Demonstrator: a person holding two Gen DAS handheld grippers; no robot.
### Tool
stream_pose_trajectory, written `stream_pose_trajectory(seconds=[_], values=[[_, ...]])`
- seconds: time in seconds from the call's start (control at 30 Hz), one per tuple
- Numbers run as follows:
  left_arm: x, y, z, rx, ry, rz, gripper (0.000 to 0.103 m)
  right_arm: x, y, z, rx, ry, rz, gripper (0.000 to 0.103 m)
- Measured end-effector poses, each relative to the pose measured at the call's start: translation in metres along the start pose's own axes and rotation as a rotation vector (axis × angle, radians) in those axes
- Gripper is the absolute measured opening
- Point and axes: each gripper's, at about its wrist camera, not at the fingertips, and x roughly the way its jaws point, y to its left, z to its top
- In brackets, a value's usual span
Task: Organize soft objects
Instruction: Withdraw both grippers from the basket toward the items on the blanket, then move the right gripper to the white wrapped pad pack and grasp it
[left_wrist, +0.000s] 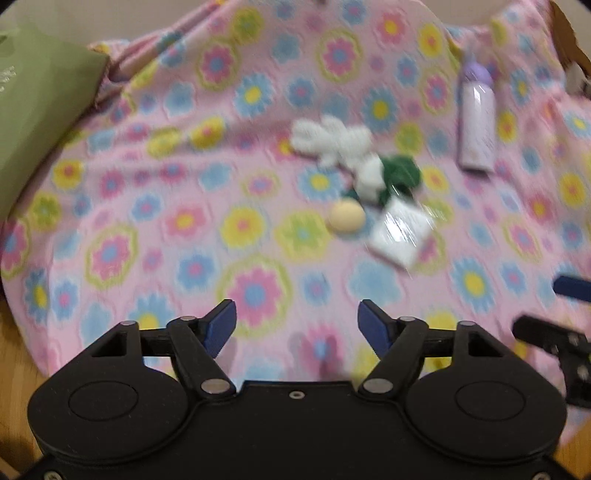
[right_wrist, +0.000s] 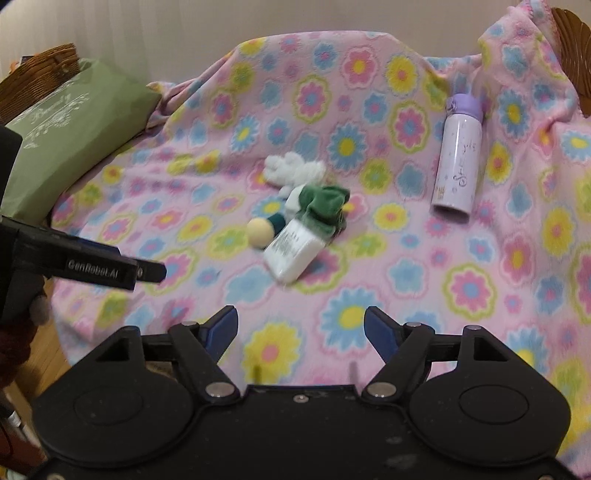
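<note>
My right gripper (right_wrist: 300, 328) hangs with its blue pads well apart and nothing between them, and my left gripper (left_wrist: 296, 325) is the same: parted, empty, over the pink flower-patterned fleece blanket (right_wrist: 369, 110).

The soft things lie in one small heap straight ahead of both tools, beyond the fingertips and not yet within reach. In it I see a fluffy white cloth (right_wrist: 295, 170) at the far end, a crumpled dark green cloth (right_wrist: 325, 206) touching it, a pale yellow foam ball (right_wrist: 260, 232) on the near left side, and a white plastic-wrapped packet (right_wrist: 293, 253) nearest to me. The heap's long axis runs away from me, tilted slightly left at the far end.

From the right wrist view the heap sits almost on my centre line; from the left it lies somewhat to the right. I judge the right hand better placed for the packet, the left for the ball.

Farther right lies a lilac cylindrical bottle (right_wrist: 458, 158); far left, a green pillow (right_wrist: 74, 140).
</note>
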Motion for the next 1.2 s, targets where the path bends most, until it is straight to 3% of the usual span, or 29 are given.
stream_pose_trajectory(seconds=[0.13, 0.27, 0.63, 0.77, 0.93, 1.07, 1.2], values=[[0.029, 0.004, 0.016, -0.02, -0.079, 0.038, 0.076, 0.022, -0.001, 0.011, -0.005, -0.024, -0.027, 0.077], [0.061, 0.004, 0.024, -0.016, -0.109, 0.057, 0.077, 0.047, 0.004, 0.019, -0.059, -0.042, -0.062, 0.078], [0.12, 0.017, 0.03, -0.049, -0.127, 0.101, 0.077, 0.11, 0.022, 0.026, -0.207, -0.016, -0.095, 0.079], [0.136, 0.024, 0.033, -0.072, -0.117, 0.108, 0.078, 0.13, 0.028, 0.027, -0.246, 0.008, -0.103, 0.079], [0.145, 0.021, 0.027, -0.04, -0.168, 0.124, 0.093, 0.149, 0.031, 0.027, -0.269, 0.029, -0.118, 0.079], [0.148, 0.026, 0.029, -0.062, -0.155, 0.109, 0.095, 0.153, 0.022, 0.03, -0.271, 0.007, -0.176, 0.078], [0.148, 0.025, 0.029, -0.064, -0.156, 0.11, 0.096, 0.147, -0.006, 0.035, -0.181, -0.012, -0.267, 0.078]])
